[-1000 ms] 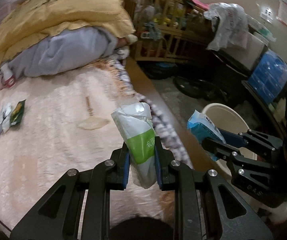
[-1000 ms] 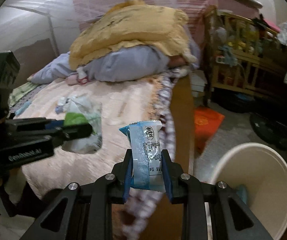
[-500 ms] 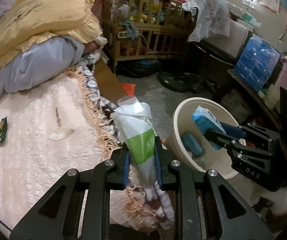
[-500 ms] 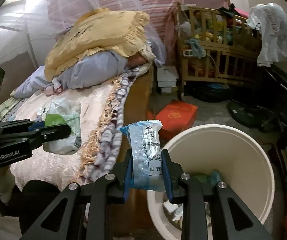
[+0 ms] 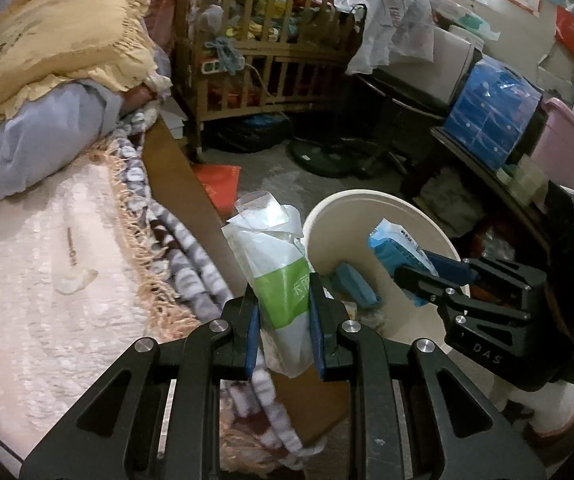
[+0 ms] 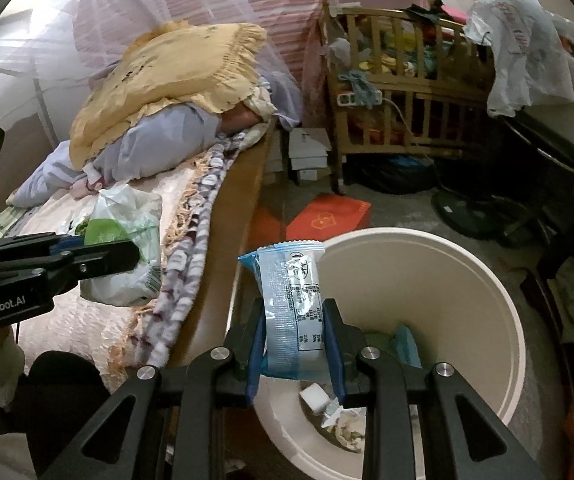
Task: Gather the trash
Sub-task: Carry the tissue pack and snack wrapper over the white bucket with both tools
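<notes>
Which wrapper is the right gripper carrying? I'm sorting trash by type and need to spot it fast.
Find the cream bin on the floor beside the bed. Over its near rim, the right gripper is shut on a blue wrapper standing upright. Its printed silver panel sets it apart from the green-and-white bag in the left gripper, over the bed.

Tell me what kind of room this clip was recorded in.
Most likely a lived-in, cluttered bedroom: a bed piled with a yellow pillow, a wooden baby crib next to it, and a cream trash bin on the floor.
</notes>
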Demonstrator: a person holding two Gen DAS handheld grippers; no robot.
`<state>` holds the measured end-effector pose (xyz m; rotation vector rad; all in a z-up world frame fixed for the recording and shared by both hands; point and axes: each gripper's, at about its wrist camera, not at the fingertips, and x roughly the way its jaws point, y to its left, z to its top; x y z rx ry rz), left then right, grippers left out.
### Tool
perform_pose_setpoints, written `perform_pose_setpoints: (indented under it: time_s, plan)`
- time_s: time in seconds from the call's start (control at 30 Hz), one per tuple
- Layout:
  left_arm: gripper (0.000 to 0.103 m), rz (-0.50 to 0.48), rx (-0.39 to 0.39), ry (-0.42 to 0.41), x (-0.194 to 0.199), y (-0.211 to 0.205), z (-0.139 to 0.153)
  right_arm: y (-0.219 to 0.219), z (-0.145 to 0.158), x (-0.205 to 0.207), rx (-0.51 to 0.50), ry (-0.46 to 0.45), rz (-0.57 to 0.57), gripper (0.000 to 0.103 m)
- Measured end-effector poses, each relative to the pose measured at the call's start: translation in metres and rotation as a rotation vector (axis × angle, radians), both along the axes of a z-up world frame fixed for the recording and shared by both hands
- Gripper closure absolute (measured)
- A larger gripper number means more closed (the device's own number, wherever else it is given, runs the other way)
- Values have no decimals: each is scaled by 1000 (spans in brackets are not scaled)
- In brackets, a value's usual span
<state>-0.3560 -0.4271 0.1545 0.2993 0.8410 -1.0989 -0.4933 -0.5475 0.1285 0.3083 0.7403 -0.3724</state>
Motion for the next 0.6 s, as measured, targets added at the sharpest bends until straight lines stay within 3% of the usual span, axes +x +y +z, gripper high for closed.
perform_pose_setpoints:
  time_s: [0.6]
  plan:
    - [85, -61, 9, 44, -16, -33, -9, -29, -13, -23, 37, 24, -78, 77]
